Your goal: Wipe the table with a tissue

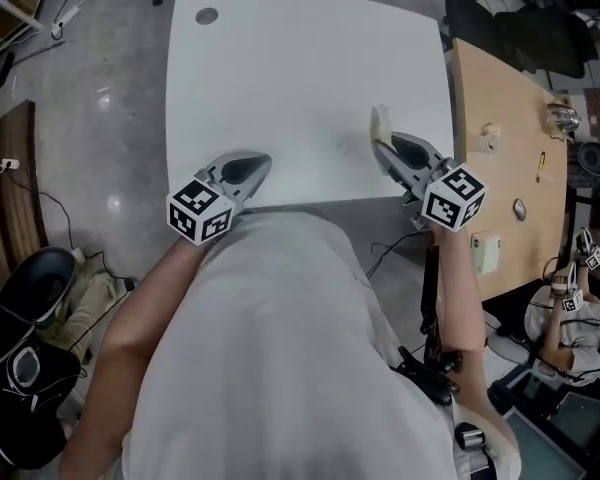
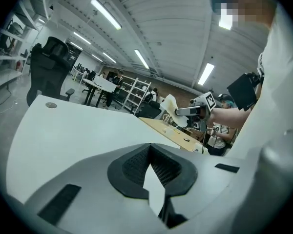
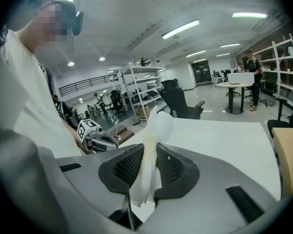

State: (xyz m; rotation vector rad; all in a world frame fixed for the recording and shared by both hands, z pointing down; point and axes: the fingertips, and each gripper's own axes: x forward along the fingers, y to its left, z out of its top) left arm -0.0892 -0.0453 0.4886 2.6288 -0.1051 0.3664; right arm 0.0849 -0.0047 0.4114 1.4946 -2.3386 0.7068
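Observation:
The white table (image 1: 300, 68) lies in front of me, its top bare. My right gripper (image 1: 381, 146) hovers over the table's near right part, shut on a crumpled white tissue (image 1: 380, 123). In the right gripper view the tissue (image 3: 154, 140) stands up from between the jaws of that gripper (image 3: 147, 167). My left gripper (image 1: 263, 161) is at the table's near edge, left of centre, shut with nothing in it. The left gripper view shows only a thin sliver of table between that gripper's (image 2: 150, 167) pads, and the right gripper (image 2: 185, 112) with the tissue (image 2: 170, 106) beyond.
A wooden table (image 1: 510, 158) with small items adjoins on the right. Black chairs (image 1: 540, 28) stand at the far right. A black bag (image 1: 20, 368) and cables lie on the floor at left. Another person (image 1: 570, 308) sits at the lower right.

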